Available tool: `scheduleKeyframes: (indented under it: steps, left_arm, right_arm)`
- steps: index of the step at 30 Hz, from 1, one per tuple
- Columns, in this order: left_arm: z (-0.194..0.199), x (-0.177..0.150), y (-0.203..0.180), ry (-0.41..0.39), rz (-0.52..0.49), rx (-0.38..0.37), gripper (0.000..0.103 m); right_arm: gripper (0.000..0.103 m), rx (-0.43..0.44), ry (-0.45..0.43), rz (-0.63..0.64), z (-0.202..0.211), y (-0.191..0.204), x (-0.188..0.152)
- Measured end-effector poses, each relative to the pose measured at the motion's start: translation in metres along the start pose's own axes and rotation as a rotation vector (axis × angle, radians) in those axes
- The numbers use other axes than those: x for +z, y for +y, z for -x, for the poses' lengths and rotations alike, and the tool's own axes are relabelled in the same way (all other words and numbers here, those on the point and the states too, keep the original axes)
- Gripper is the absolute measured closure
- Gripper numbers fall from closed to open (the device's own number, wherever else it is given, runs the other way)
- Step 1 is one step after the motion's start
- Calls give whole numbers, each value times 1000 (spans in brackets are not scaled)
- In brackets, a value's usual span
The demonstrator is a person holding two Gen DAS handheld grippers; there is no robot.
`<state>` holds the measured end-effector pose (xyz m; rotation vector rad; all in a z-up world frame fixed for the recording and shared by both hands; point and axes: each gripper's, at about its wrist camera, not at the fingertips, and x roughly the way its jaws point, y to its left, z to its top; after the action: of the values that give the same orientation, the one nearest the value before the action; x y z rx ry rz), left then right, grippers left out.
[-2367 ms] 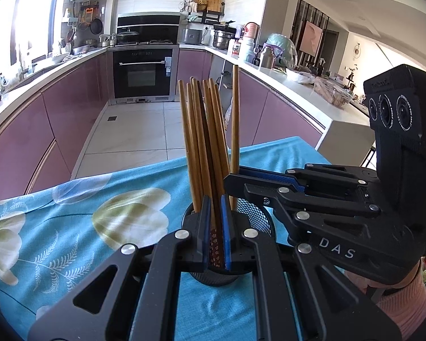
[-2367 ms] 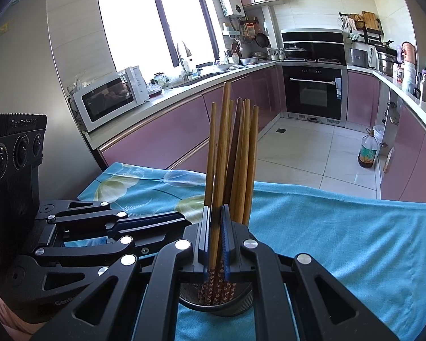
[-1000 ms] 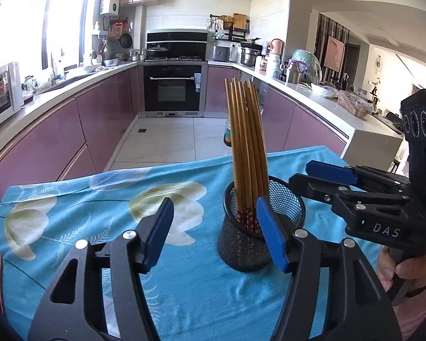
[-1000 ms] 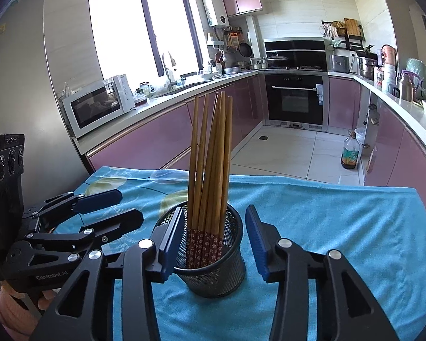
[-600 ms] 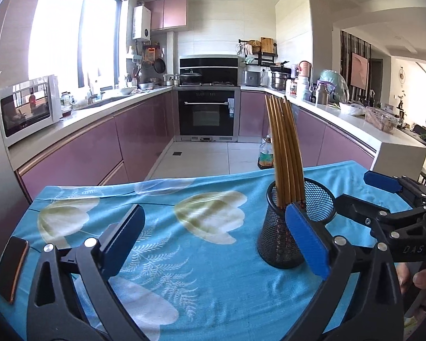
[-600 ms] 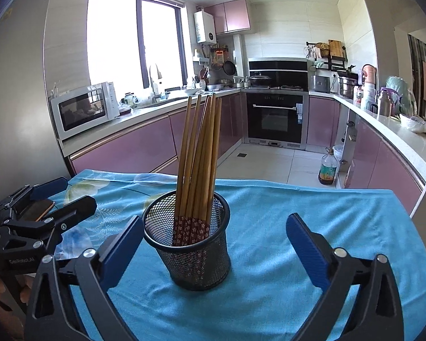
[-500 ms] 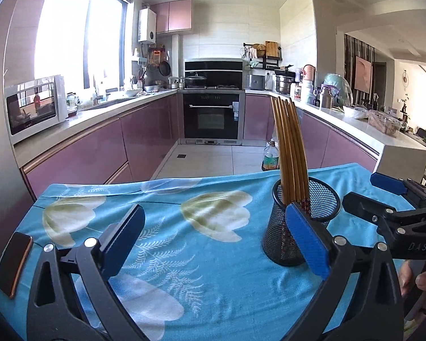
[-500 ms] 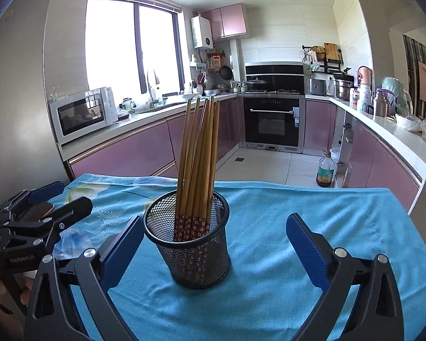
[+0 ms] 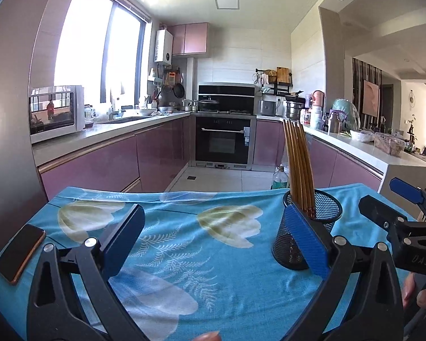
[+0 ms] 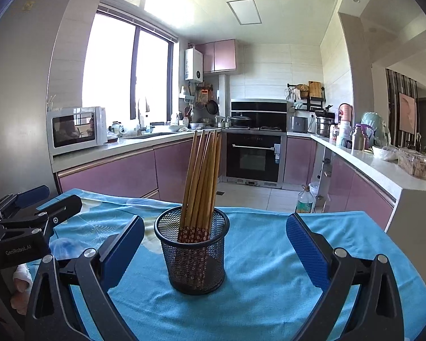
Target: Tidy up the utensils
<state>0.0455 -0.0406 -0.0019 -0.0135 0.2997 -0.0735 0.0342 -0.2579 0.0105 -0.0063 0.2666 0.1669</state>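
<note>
You get strong daylight through the big window [image 9: 99,56] on the left, blown out to plain white in both views, with a bright glare patch on the ceiling above it and a paler rectangle at the ceiling panel [image 10: 244,11]. The room reads bright and evenly lit; your blue tablecloth [image 10: 264,270] is well exposed, with only a soft shadow beside the mesh holder [image 10: 194,255]. Both fisheye views bend straight lines hard near the edges, and the corners fall to dark vignette. Centre detail is sharp; the near finger pads [image 9: 122,238] at the bottom look slightly soft, and the microwave [image 9: 55,112] door carries reflections
</note>
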Motion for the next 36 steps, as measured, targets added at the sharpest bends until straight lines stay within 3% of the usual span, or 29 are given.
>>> scheduleKeyframes:
  steps: [10,36]
  left_arm:
    - [14,-2,6,-44,35,-6,6]
    - [17,-2,0,-66,36,-10,6]
  right_arm:
    - [6,-15,-59,-16,15,3,3]
    - [6,-22,-76,-15,18,2,5]
